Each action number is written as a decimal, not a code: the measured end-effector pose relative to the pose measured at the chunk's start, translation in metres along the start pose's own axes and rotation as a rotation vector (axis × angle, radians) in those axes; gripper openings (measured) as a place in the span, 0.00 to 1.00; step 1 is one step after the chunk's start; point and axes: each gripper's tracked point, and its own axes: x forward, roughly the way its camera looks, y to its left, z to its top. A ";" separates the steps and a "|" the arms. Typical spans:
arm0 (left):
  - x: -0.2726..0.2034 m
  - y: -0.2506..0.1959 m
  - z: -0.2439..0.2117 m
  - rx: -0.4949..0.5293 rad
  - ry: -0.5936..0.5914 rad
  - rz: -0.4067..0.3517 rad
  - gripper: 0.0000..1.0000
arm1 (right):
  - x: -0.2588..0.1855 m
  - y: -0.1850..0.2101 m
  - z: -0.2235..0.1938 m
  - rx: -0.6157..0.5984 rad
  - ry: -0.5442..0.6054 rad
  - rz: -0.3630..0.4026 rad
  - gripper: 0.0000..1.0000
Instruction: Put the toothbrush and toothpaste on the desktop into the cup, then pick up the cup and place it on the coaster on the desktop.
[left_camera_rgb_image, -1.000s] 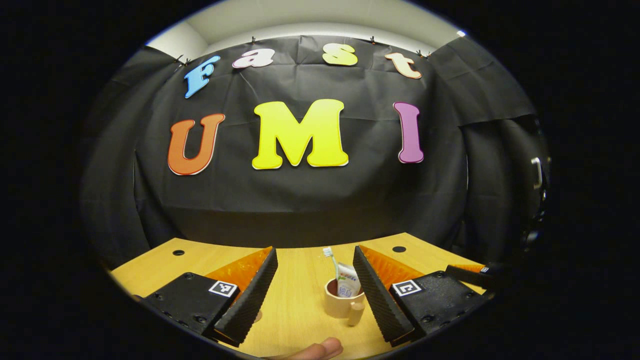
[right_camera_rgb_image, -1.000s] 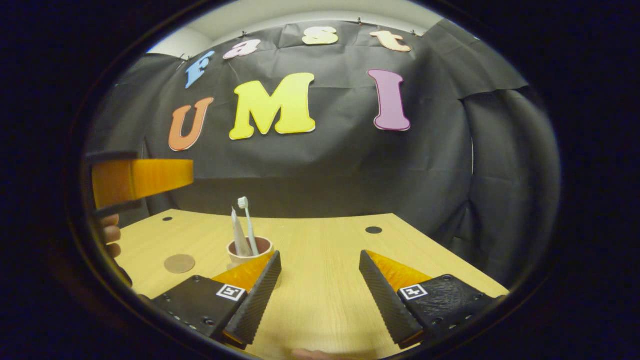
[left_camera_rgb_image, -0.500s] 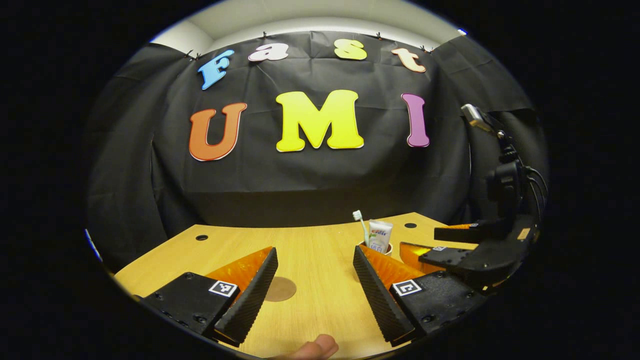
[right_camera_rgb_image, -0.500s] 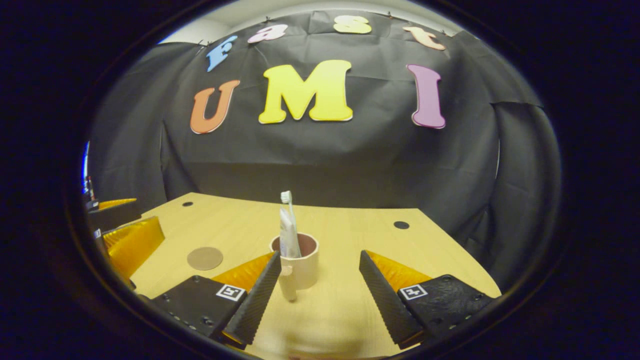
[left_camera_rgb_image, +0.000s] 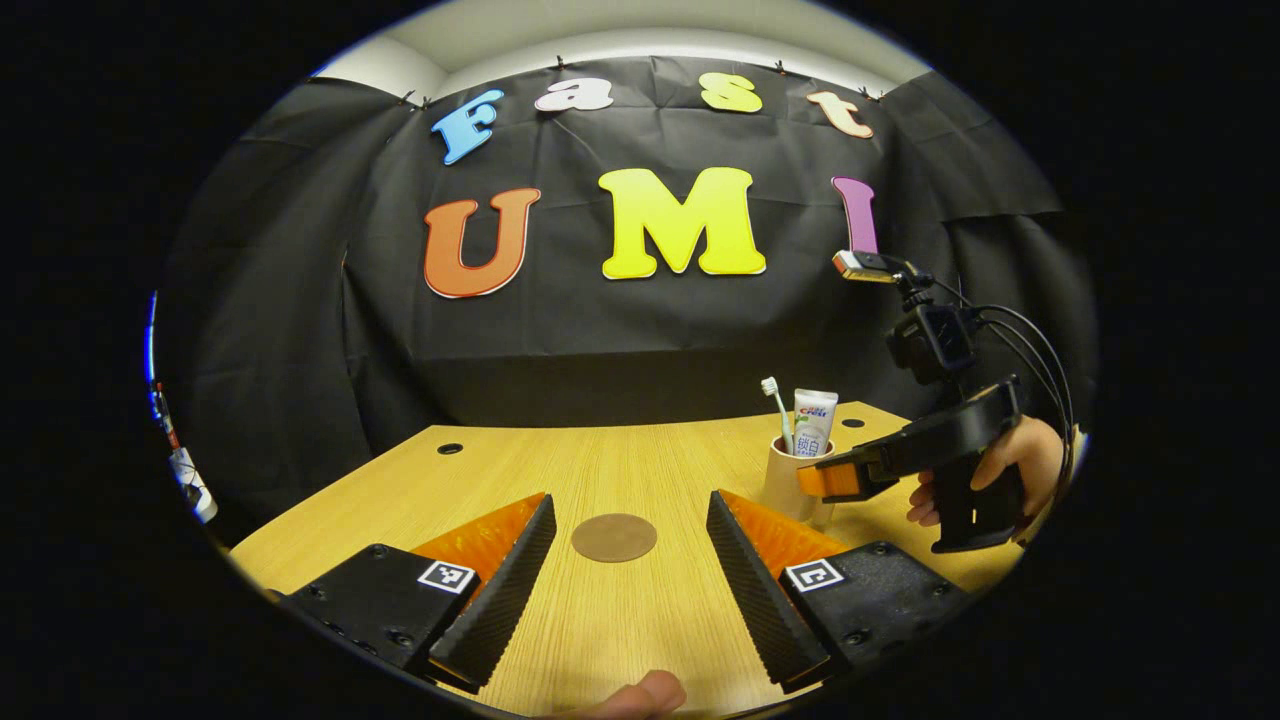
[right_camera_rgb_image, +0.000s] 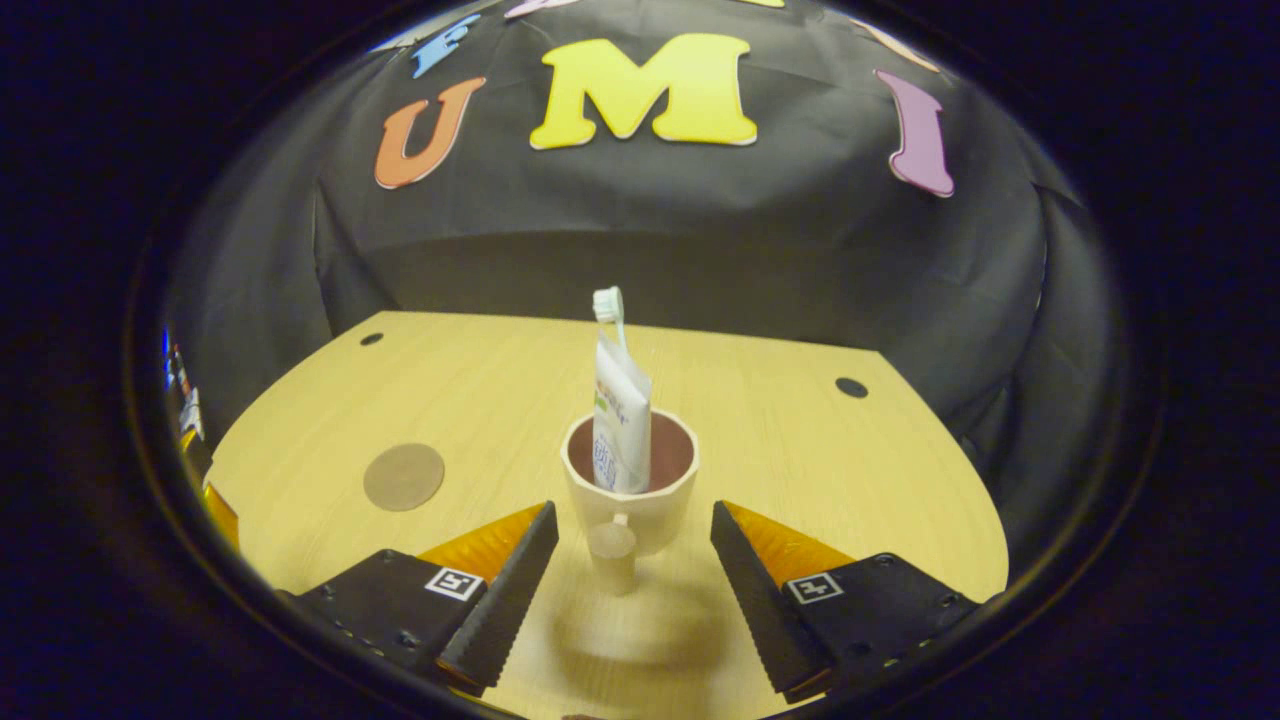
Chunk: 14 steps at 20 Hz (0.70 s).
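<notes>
Right gripper (right_camera_rgb_image: 630, 585) w/ fingers spread, released, cup (right_camera_rgb_image: 630, 495) handle between them, toothbrush (right_camera_rgb_image: 608, 305) & toothpaste (right_camera_rgb_image: 620, 420) upright inside. Left gripper (left_camera_rgb_image: 630, 575) also released, coaster (left_camera_rgb_image: 614, 537) on bench (left_camera_rgb_image: 600, 470) ahead.

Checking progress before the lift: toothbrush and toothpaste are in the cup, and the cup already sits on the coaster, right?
Not quite. The right gripper view shows the cup, holding the toothbrush and toothpaste, standing on the bare desktop, apart from the coaster.
</notes>
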 end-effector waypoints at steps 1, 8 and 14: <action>-0.001 0.002 -0.003 0.004 0.005 0.003 0.97 | 0.005 0.000 -0.002 -0.014 0.044 0.000 0.94; -0.005 0.014 -0.014 -0.027 0.023 0.010 0.97 | 0.026 0.008 -0.021 0.003 0.388 -0.008 0.78; -0.007 0.023 -0.022 -0.058 0.039 0.005 0.97 | 0.030 0.003 -0.029 0.028 0.501 -0.056 0.67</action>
